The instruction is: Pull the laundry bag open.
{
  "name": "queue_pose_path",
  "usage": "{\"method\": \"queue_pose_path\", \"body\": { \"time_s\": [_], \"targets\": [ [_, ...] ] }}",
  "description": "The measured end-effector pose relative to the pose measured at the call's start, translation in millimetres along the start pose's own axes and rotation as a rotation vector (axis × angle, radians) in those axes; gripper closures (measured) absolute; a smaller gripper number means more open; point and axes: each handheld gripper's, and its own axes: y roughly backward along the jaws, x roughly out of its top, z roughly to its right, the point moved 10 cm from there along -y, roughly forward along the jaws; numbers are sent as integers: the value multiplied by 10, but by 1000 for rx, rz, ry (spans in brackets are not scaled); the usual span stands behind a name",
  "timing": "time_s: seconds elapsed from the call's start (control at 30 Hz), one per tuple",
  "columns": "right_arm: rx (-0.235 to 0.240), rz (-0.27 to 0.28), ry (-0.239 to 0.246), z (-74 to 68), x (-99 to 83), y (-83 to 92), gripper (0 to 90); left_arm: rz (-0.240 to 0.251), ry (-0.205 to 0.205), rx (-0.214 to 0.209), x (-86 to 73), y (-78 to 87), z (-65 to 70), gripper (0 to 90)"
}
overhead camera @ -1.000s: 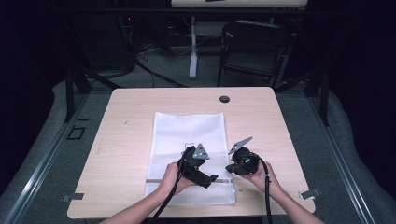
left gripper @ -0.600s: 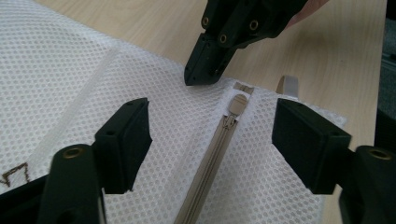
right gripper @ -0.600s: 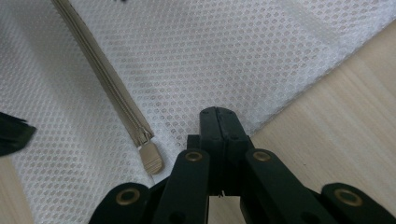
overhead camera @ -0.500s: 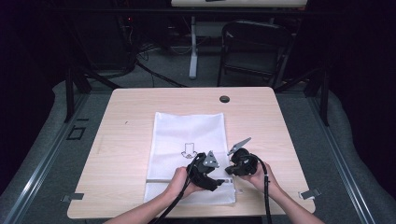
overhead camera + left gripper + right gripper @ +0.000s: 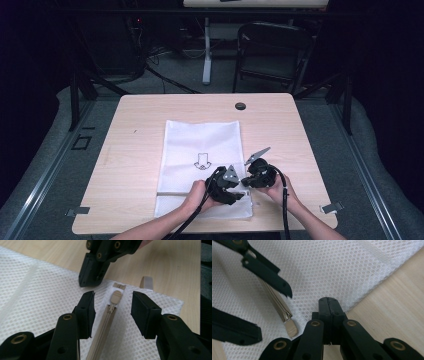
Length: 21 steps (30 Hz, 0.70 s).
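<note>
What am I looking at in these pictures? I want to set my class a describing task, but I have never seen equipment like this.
A person sits at a wooden table and holds a hand-operated grasping tool in each hand; there is no robot arm. The wide picture comes from a fixed camera above the table. The other two come from small cameras riding on the tools, each looking along its own two black jaws.

On the table lies a white mesh bag with a beige zipper near the person's edge.

The left tool has its jaws either side of the zipper pull. They have just been closing but do not yet touch it. The right tool is shut, its tip set on the mesh beside the zipper's end; whether it pinches the fabric is hard to tell.
</note>
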Motion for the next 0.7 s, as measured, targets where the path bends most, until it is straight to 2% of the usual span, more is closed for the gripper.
{"method": "queue_pose_path", "body": {
  "time_s": [0.1,0.13,0.17,0.2,0.27,0.33,0.43,0.53,0.57,0.7],
  "targets": [
    [2,0,1,5,-3,-6,900,8,-13,5,23,-54,15,601],
    [11,-2,-1,9,-6,-2,900,4,-13,-7,21,-70,27,627],
    [19,8,-19,4,1,-4,900,-6,-14,-1,18,-85,26,636],
    [18,14,-25,7,8,2,900,-2,-16,-14,20,-105,38,646],
    [-6,21,-19,55,6,30,900,-14,-20,-19,14,-124,49,651],
    [-1,25,-27,77,-3,29,900,-3,-18,-16,26,-146,48,653],
    [29,39,-67,46,4,-2,900,-11,-18,-8,39,-162,39,653],
    [37,29,-76,62,-8,-3,900,-9,-15,-13,50,-201,51,657],
    [45,41,-95,55,1,-7,900,-10,-18,-17,53,-217,61,659],
    [43,40,-99,53,1,-7,900,-7,-31,-7,64,-240,75,686]
  ]
}}
